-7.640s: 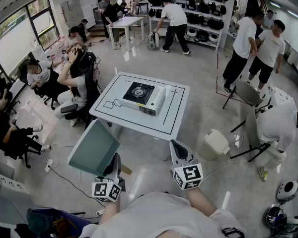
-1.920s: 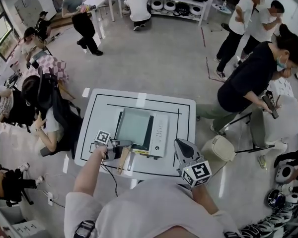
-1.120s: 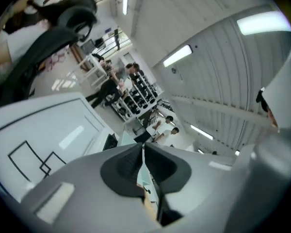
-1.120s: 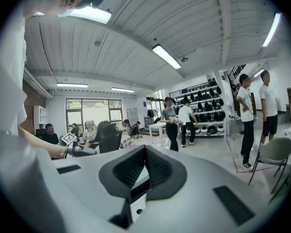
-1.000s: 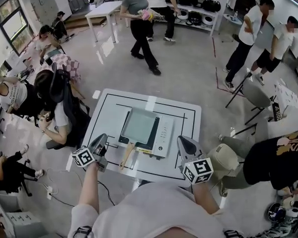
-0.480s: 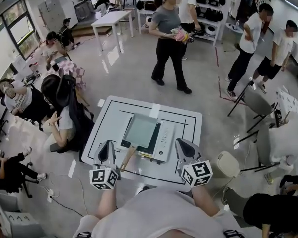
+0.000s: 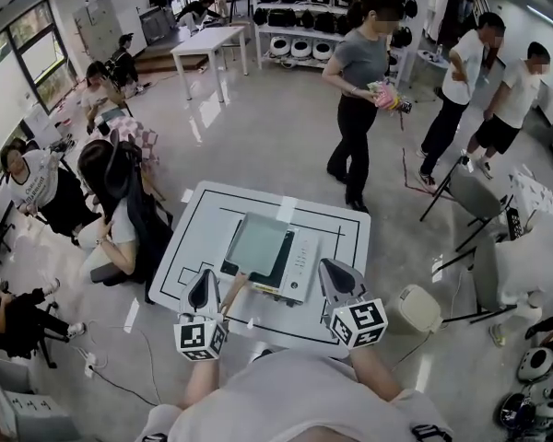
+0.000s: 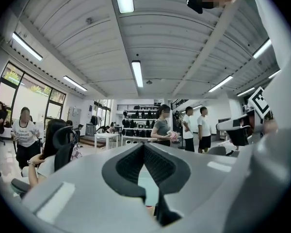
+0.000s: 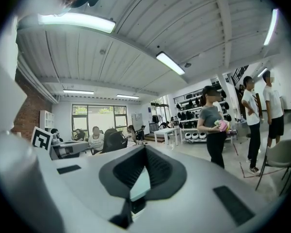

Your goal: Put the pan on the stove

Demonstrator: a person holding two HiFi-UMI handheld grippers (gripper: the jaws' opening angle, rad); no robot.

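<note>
A square grey-green pan (image 7: 258,244) sits on the white portable stove (image 7: 301,261) in the middle of the white table (image 7: 195,233). Its wooden handle (image 7: 232,294) points toward me. My left gripper (image 7: 203,278) hovers at the table's near edge, just left of the handle and apart from it, shut with nothing in it. At the near right of the stove my right gripper (image 7: 329,268) is shut as well, holding nothing. In the left gripper view the left gripper (image 8: 144,145) shows its pads together, and in the right gripper view so does the right gripper (image 9: 144,147).
A person in a black office chair (image 7: 134,219) sits close against the table's left side. A woman (image 7: 358,90) stands beyond the far right corner. A white bin (image 7: 416,308) and a folding chair (image 7: 475,196) are on the right. More people are farther off.
The left gripper has let go of the pan's handle and drawn back toward me. The pan stays on the stove. The woman has walked to the right behind the table.
</note>
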